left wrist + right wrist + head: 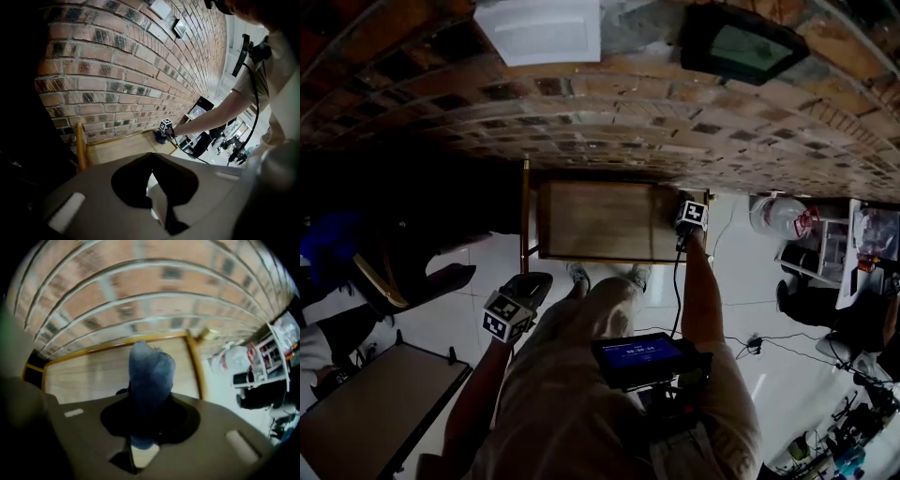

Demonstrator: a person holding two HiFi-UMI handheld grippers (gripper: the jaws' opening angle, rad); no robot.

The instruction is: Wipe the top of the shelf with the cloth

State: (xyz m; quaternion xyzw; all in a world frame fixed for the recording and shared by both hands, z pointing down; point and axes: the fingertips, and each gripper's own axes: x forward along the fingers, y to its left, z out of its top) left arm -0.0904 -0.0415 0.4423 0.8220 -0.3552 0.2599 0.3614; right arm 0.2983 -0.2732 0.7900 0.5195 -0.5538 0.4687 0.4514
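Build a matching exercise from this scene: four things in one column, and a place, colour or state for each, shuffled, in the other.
Things
1. cloth
2. left gripper
3. shelf top
4. right gripper

Descriptions
A. pale wood, beside the brick wall
B. fingers together, nothing between them
C. blue
D. at the shelf's right end, clamped on the cloth

Pairs: 1-C, 2-B, 3-A, 4-D
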